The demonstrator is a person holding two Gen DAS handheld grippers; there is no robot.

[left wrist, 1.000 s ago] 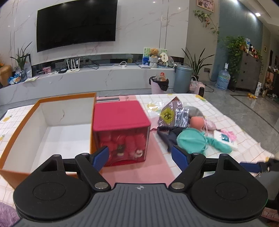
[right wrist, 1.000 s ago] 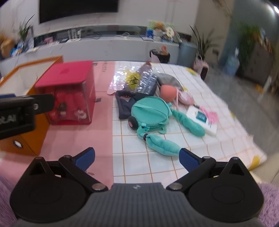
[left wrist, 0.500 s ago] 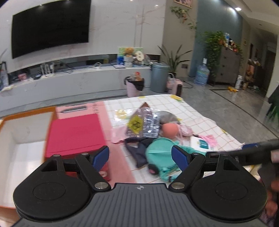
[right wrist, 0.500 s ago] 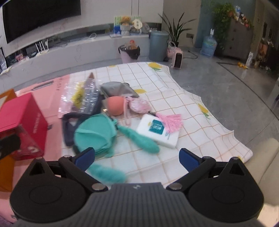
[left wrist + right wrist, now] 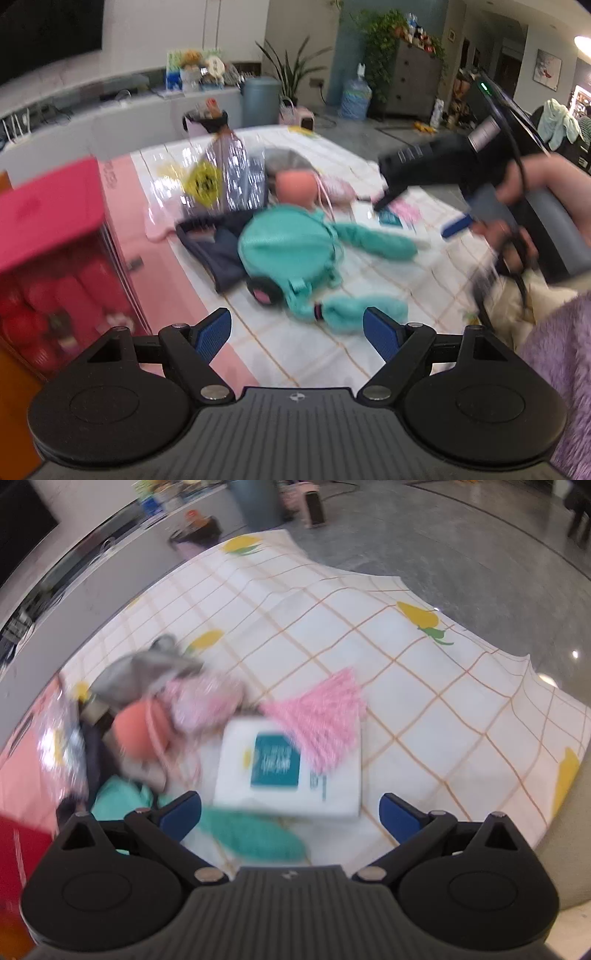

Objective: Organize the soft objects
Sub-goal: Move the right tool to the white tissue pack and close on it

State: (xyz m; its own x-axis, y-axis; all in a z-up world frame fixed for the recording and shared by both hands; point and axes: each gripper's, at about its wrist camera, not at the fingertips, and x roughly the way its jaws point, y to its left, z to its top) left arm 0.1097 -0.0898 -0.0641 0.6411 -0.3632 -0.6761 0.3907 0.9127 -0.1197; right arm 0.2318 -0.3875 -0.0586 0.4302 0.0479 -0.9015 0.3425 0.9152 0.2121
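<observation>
Nothing looks sorted yet: the teal plush bag (image 5: 291, 251), white tissue pack (image 5: 291, 771) and pink tassel (image 5: 325, 716) lie mid-worktop, with the left hand-held gripper (image 5: 297, 330) and right hand-held gripper (image 5: 290, 810) both spread wide, empty.

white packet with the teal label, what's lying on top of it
A pink tassel overlaps the far right corner of the white packet with the teal label. The rest of its top is bare. What lies beneath it on the checked cloth is hidden.

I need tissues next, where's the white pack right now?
The white pack lies on the checked cloth ahead of the right gripper, partly under the pink tassel.
</observation>
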